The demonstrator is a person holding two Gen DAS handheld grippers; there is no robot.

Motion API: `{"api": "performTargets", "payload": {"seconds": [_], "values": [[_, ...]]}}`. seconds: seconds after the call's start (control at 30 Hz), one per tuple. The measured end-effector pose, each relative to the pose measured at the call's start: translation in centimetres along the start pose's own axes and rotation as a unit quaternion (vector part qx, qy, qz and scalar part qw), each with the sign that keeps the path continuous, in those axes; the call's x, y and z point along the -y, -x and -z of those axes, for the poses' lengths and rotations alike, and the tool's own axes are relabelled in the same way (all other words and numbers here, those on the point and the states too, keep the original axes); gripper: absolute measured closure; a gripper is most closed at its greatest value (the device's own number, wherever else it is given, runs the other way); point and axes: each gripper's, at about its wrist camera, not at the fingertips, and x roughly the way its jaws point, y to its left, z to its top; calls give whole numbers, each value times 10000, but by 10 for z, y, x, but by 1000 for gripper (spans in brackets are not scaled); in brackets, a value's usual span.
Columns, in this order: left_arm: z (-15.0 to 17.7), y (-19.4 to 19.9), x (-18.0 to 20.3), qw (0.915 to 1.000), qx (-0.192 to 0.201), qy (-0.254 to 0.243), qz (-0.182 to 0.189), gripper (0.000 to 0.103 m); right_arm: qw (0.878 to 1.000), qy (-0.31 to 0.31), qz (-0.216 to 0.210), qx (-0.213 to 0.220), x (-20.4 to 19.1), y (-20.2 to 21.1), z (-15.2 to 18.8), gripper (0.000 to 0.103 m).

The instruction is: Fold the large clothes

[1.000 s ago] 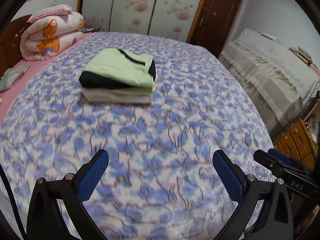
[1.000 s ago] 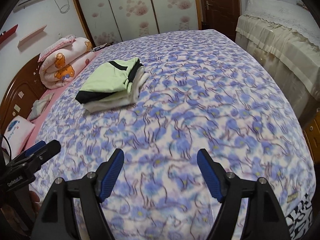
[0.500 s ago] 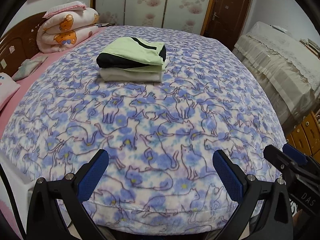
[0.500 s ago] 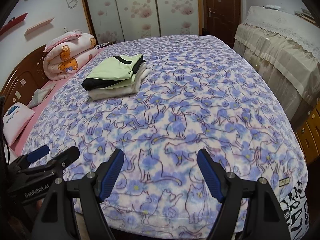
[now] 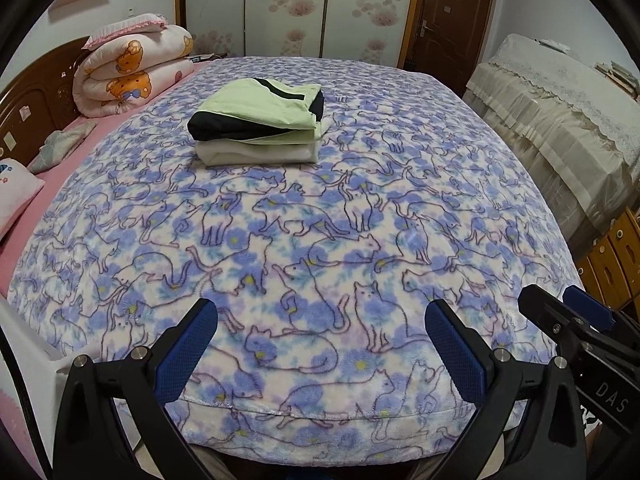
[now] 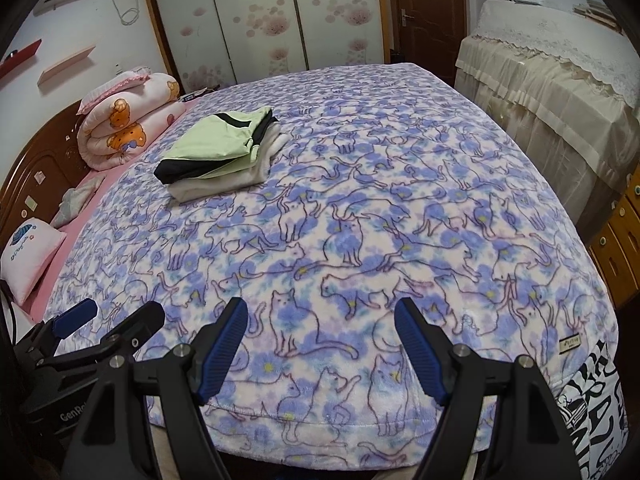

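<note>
Both grippers hang over the near edge of the bed with nothing in them. The left gripper (image 5: 320, 344) has its jaws spread wide and empty above the cat-print blanket (image 5: 360, 208); the right gripper (image 6: 320, 344) is likewise parted, with only blanket showing between its blue pads (image 6: 224, 344).

The task's things sit well away: a stack of 2 folded clothes (image 5: 260, 124), a pale green and black garment on top of a cream one, lies on the blanket at about 11 o'clock from the left gripper and, in the right wrist view, at about 10 o'clock (image 6: 220, 152). A rolled bear-print quilt (image 5: 132, 72) rests beyond it at 10 o'clock, by the wooden headboard (image 5: 28, 112).

Judging from this, the folding looks done or paused, since no unfolded garment is in view.

Risks from here:
- If either gripper closes now, it would likely pinch the fleecy blanket rather than clothing and drag it, sliding the stack.
- The top garment overhangs the cream one slightly on its left side, so a tug on the blanket or a careless nudge could skew or topple the pile.
- The 2 grippers are close together; in the left view the right one sits at 4 o'clock, so a sideways swing could knock them together.
</note>
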Motion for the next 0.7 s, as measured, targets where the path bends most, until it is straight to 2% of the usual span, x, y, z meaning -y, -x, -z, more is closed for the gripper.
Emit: {"api": "performTargets", "payload": {"seconds": [0.7], "values": [[1, 0, -2, 9997, -120, 124, -183, 1, 9999, 91, 92, 72, -6, 6, 3, 27]]}}
